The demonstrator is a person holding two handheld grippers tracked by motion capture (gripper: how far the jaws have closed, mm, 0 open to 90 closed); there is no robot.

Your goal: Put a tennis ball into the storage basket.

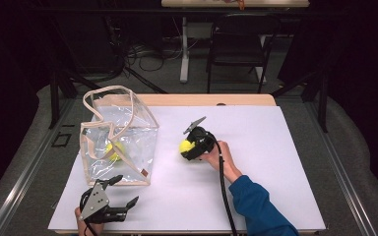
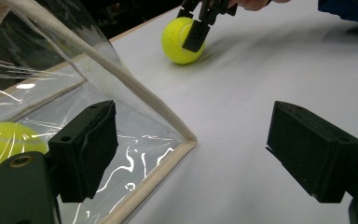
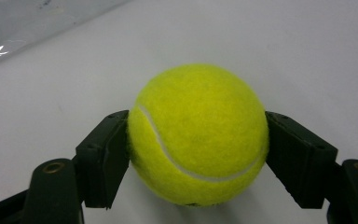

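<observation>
A yellow tennis ball (image 1: 185, 146) rests on the white table, and my right gripper (image 1: 189, 147) is shut on it. Both pads press the sides of this ball (image 3: 198, 135) in the right gripper view. A clear plastic bag (image 1: 128, 132) with beige trim stands at the left, open at the top, with a second tennis ball (image 1: 114, 151) inside. My left gripper (image 1: 126, 190) stands open just in front of the bag, its jaws wide apart. The bag's lower front corner (image 2: 186, 140) lies between those jaws, and the ball inside the bag (image 2: 2, 144) sits behind the clear wall.
The white table top (image 1: 275, 162) spreads to the right of the gripped ball and in front of it. A wooden strip (image 1: 206, 100) runs along the far edge. Beyond it stand a black chair (image 1: 238, 44) and a table leg (image 1: 184, 49) on the floor.
</observation>
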